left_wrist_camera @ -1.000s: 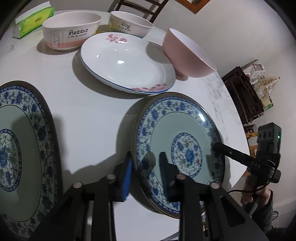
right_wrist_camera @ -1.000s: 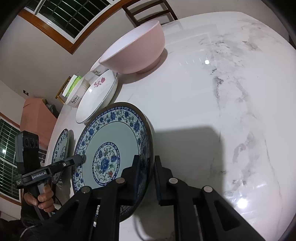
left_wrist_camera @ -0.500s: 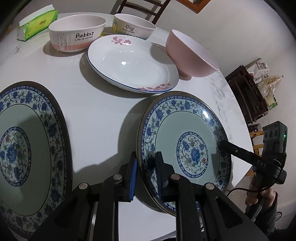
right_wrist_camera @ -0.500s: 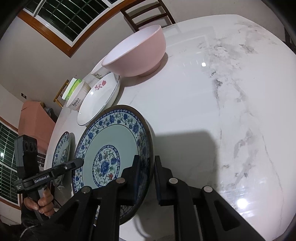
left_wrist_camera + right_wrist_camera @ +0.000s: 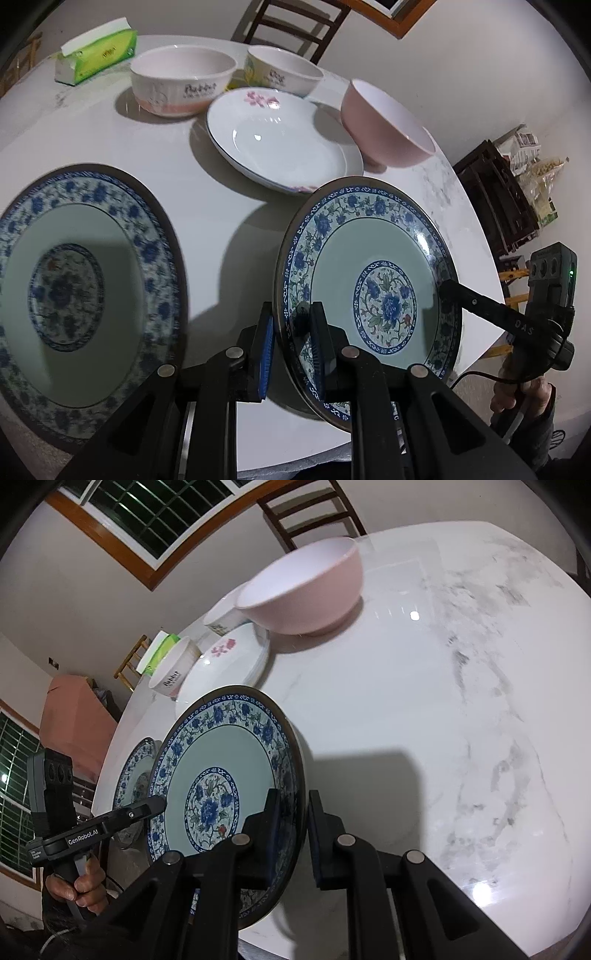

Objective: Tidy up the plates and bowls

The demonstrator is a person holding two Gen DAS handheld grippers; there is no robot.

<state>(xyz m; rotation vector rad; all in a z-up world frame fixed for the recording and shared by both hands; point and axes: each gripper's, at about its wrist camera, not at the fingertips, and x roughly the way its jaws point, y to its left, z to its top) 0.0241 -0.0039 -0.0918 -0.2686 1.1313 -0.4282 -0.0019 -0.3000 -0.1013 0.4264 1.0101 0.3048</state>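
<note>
1. The left gripper [image 5: 291,347] is clamped on the near-left rim of a blue-and-white floral plate [image 5: 384,295], one finger under the rim and one on its face.
2. The right gripper [image 5: 291,827] is closed on the opposite rim of that same plate [image 5: 221,775]; in the left wrist view its finger [image 5: 476,302] meets the plate's edge at about three o'clock.
3. The plate is tilted and lifted off the white marble table [image 5: 461,701], casting a shadow on the tabletop under it.
4. At nine o'clock from the held plate, a second blue-and-white plate [image 5: 74,295] with the same pattern lies flat on the table, apart from it.
5. At twelve o'clock, farther back, lies a white plate with pink flowers [image 5: 280,144]; the held plate's far rim overlaps its near edge in the left wrist view.
6. Just beside that white plate, at its three o'clock, stands a pink bowl [image 5: 384,129].
7. Behind it, at eleven o'clock, stands a white bowl with a pink base [image 5: 181,88], and at twelve o'clock a white bowl with a yellow print [image 5: 284,75].
8. Farthest off, at ten o'clock, a green tissue pack [image 5: 99,51] lies near the table's edge.
</note>
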